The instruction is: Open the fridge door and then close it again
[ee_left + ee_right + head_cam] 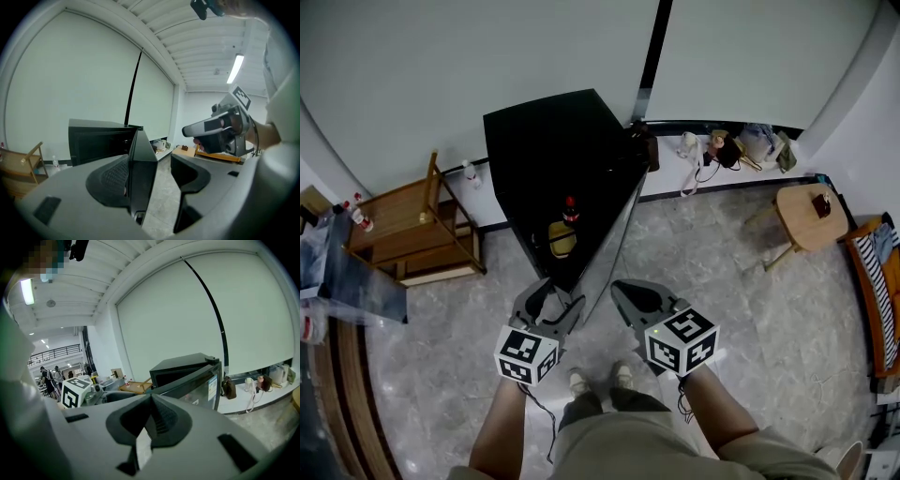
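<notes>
The black mini fridge (546,150) stands against the wall with its door (607,246) swung out toward me. In the head view my left gripper (551,300) straddles the door's free edge. The left gripper view shows the door's edge (143,168) between the open jaws of the left gripper (157,174): it lies against the left pad (115,176), and a gap separates it from the right one. My right gripper (625,292) hangs just right of the door with its jaws shut on nothing, as the right gripper (151,417) also shows in its own view, where the fridge (185,366) is ahead.
A bottle with a red cap (570,210) and a yellow item (562,240) sit inside the fridge. A wooden shelf unit (412,230) stands to its left and a round wooden stool (809,216) to the right. Bags and a kettle line the wall ledge (741,148).
</notes>
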`<state>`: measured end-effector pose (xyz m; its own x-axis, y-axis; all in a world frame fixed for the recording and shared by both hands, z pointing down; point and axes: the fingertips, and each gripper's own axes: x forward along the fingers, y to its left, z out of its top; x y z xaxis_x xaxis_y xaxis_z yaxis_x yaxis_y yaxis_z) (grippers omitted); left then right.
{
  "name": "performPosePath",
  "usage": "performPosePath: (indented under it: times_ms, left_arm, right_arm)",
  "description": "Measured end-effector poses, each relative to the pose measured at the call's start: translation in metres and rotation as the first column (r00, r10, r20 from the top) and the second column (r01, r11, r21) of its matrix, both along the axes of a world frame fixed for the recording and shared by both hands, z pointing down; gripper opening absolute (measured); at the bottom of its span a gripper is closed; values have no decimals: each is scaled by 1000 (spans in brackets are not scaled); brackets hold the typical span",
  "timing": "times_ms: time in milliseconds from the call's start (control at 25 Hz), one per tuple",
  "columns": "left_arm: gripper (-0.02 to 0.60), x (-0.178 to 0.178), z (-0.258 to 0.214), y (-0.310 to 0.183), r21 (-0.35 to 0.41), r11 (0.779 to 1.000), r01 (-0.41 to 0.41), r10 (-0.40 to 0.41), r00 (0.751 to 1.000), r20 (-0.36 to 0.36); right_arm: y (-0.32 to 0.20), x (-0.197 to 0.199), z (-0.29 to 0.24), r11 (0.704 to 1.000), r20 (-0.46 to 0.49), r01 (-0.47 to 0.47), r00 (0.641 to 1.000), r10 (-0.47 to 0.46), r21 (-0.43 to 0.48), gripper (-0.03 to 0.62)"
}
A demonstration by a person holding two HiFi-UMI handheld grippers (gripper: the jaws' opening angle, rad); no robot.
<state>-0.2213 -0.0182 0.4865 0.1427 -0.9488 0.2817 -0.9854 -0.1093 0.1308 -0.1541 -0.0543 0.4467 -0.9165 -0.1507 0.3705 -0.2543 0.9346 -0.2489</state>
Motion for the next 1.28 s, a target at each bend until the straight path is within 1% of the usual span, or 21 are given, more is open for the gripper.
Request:
performPosePath:
  times_ms: [160, 280, 560, 720, 1080, 1200, 1280]
  left_arm:
    - [273, 21, -1, 1, -13, 999, -41, 41, 999, 7]
    - [249, 39, 0, 2, -27, 997, -76, 77, 997, 3]
    - [241, 96, -3, -9, -13, 984, -180, 179, 983, -38]
    - [241, 122, -5, -21, 0, 972, -235, 235, 971, -47]
    - [235, 170, -3, -45, -13, 943, -332, 331, 943, -38]
    - [204, 186, -4, -52, -16, 934, -356, 355, 934, -39]
    - [198, 195, -4, -59, -23, 926, -378, 377, 926, -39]
  right_arm:
    - [-5, 16, 2, 999, -10, -34, 999, 33, -8, -3]
    - [-6, 30, 7, 998, -23, -56, 998, 56, -17, -3]
    - [-14, 63, 10, 993, -32, -119, 993, 118, -19, -3]
    - [-22, 87, 9, 986, -34, -169, 985, 168, -13, -3]
    - [-45, 145, 12, 961, -39, -278, 960, 277, -7, -3]
    - [-53, 166, 11, 950, -40, -313, 949, 313, -2, -3]
    - [-60, 178, 10, 942, -42, -337, 941, 336, 3, -3]
